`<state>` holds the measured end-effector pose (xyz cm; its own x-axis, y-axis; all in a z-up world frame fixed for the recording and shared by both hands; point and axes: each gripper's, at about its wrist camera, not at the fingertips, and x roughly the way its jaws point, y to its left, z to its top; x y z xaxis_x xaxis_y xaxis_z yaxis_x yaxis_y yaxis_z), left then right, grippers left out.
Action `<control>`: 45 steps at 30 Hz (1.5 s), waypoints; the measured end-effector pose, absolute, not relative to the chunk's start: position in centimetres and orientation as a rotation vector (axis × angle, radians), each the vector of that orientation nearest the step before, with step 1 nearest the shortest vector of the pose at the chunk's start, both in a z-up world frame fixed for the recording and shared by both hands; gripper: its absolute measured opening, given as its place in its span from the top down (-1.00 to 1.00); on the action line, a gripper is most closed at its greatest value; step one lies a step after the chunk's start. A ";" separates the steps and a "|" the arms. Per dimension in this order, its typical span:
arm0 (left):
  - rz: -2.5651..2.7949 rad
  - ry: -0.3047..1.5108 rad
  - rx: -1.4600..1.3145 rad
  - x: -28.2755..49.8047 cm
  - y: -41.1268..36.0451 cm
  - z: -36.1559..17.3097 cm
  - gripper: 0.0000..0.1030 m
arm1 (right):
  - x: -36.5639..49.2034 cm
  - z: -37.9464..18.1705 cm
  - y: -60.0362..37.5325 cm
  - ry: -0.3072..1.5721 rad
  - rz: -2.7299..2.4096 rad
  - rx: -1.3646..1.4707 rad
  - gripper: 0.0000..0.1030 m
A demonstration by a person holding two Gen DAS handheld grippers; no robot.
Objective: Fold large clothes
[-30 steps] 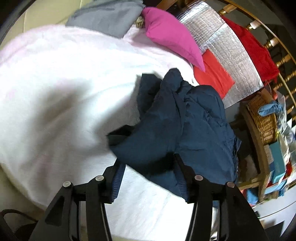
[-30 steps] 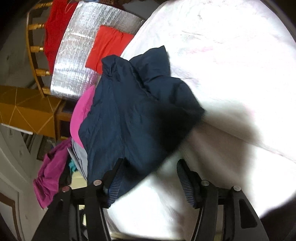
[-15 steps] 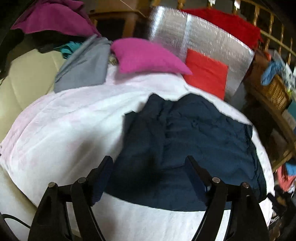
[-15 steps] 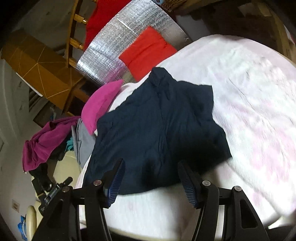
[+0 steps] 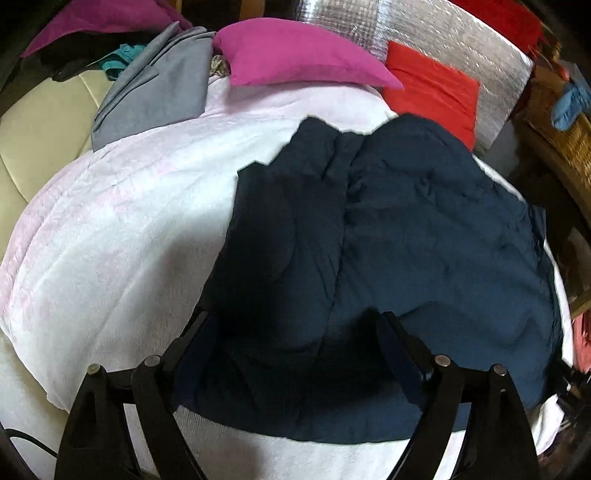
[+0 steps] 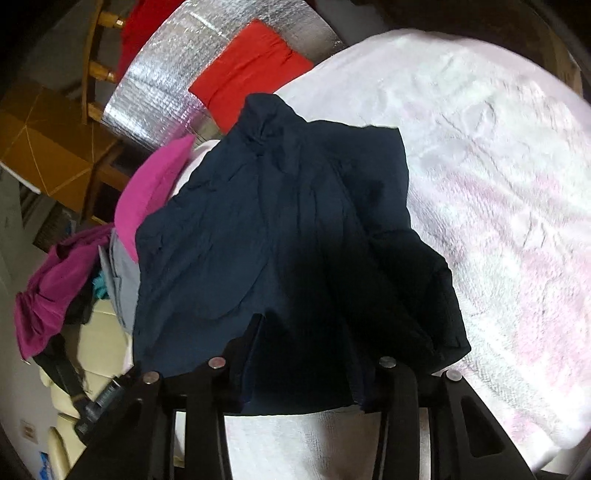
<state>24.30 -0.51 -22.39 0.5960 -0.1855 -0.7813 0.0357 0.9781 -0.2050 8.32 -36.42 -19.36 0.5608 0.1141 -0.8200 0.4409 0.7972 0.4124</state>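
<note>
Two tongs hang over a dark blue jacket [image 5: 424, 236] that lies spread on a white blanket [image 5: 110, 236] covering a bed. In the left wrist view the left tongs [image 5: 299, 332] stand spread wide, having just been opening; the jacket's near hem lies below and between the fingers, and no pad presses on it. In the right wrist view the right tongs [image 6: 306, 339] have just been closing, yet a clear gap remains between the fingers; dark cloth fills that gap, and I cannot tell whether the pads touch it.

The jacket lies fairly flat, with its collar end pointing away from both cameras and creases running down its middle. Its near edge ends close to the blanket's front.

Beyond the jacket, a pink pillow [image 5: 295, 59] rests at the blanket's far edge, with a grey cloth [image 5: 155, 88] just beside it on the left. A red cushion [image 5: 432, 92] leans against a silver foil mat [image 5: 443, 33] behind the jacket's far end. A wicker basket [image 5: 569, 129] stands off to the right, apart from the bed.
</note>
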 end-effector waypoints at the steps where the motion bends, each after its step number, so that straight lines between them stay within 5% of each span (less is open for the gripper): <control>1: -0.131 0.913 -0.196 24.6 -0.4 -22.0 -0.71 | 8.6 -19.0 -36.2 0.968 -0.211 0.622 0.13; 18: 0.196 0.903 -0.351 28.4 1.9 -23.2 -0.71 | 26.9 -18.0 -23.0 0.987 0.173 0.442 0.20; 26: 0.229 0.896 -0.309 30.4 1.7 -23.1 -0.71 | 35.7 -24.6 -22.1 1.122 0.116 0.553 0.29; 28: 0.227 0.906 -0.311 30.5 1.5 -23.1 -0.71 | 36.5 -26.0 -23.0 1.142 0.089 0.596 0.52; 45: 0.232 0.915 -0.296 31.2 1.2 -23.1 -0.71 | 28.8 -20.7 -38.3 0.885 -0.312 0.640 0.46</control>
